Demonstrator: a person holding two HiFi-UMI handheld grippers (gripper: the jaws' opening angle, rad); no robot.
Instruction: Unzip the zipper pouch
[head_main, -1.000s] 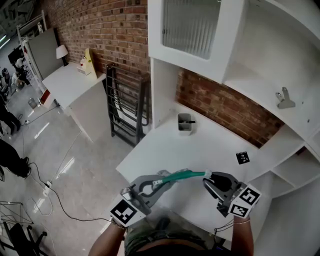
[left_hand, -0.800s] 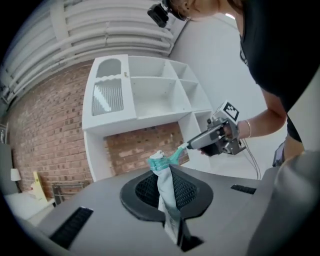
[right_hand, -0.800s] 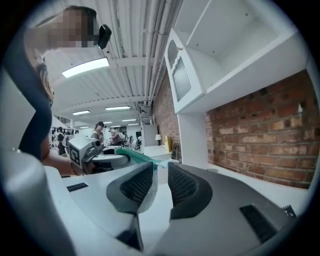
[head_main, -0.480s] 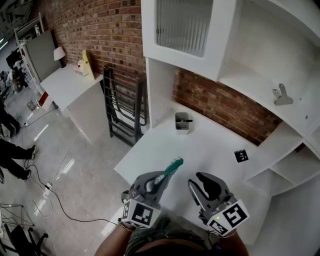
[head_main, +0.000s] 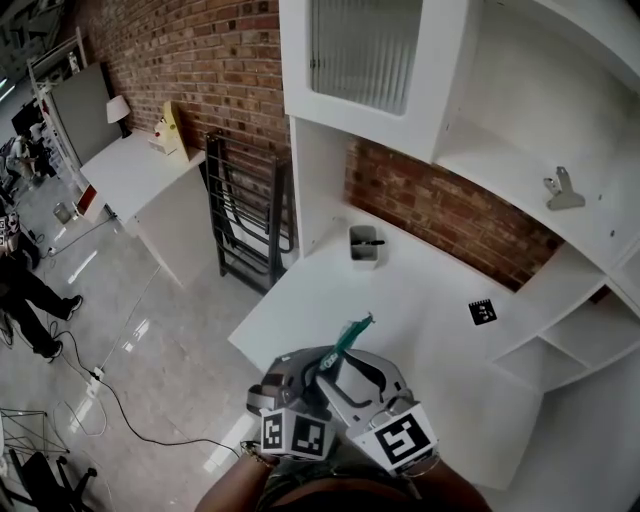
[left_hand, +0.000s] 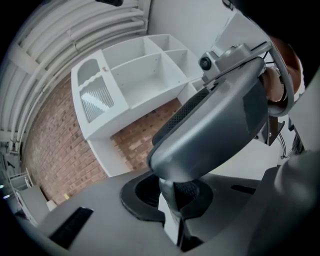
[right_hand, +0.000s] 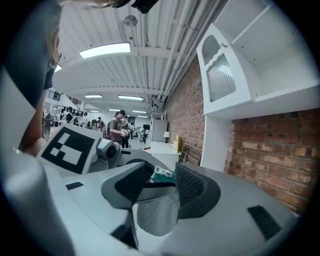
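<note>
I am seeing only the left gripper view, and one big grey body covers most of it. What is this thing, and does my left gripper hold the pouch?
Observer: It is the right gripper, crossed close in front of the left gripper, as the head view shows.
Operator: And the pouch?
Observer: The green pouch sticks out of the left gripper's shut jaws, pointing toward the white desk.
Operator: Are the right jaws on it?
Observer: No. They stand apart and have just been opening; the right gripper view shows the pouch's end in their gap, untouched by the pads.
</note>
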